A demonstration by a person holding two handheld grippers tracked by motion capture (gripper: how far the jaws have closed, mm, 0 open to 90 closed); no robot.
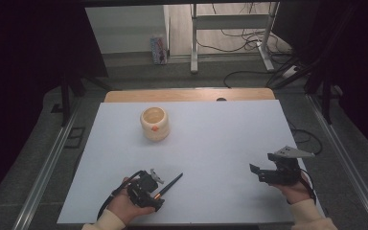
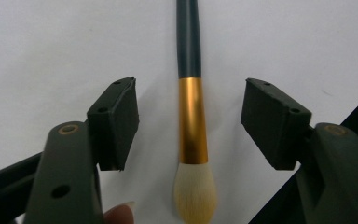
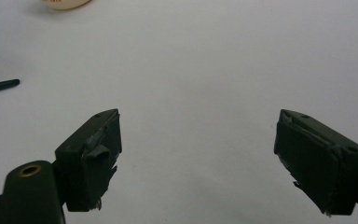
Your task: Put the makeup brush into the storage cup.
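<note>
Left gripper view: brush (image 2: 192, 116) bears no readable label.

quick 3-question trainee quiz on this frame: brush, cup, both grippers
1. True or false: the left gripper already clamps the brush.
2. Which part of the brush lies between the left gripper's jaws? A) gold band B) tip of the dark handle C) nothing
3. What stands at the far side of the white table?

Key
1. False: both pads stand clear of the brush, which lies flat on the table.
2. A.
3. A cream cup, upright, apart from the brush. The right gripper is open, with bare table between its jaws.
</note>
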